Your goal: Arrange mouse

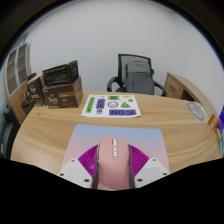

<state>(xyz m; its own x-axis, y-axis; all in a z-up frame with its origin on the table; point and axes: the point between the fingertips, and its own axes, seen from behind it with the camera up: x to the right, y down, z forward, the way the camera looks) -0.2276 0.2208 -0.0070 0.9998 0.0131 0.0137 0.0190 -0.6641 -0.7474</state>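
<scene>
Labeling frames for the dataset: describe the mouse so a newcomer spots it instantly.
Start at the wooden desk and come to its near edge, where a light mouse mat lies. The pink mouse sits at the mat's near end, between the gripper fingers, whose pads touch its sides. It is the only rounded pink thing there; the white sheet beyond lies flat.

The rounded pink computer mouse (113, 163) shows only its front part; its rear end is cut off below, between the gripper's (113, 170) magenta-padded fingers (82, 165). Print on the white and green sheet (112, 104) is too small to read. The stacked dark boxes (58, 84) on the wooden worktop (45, 135) carry illegible markings.
</scene>
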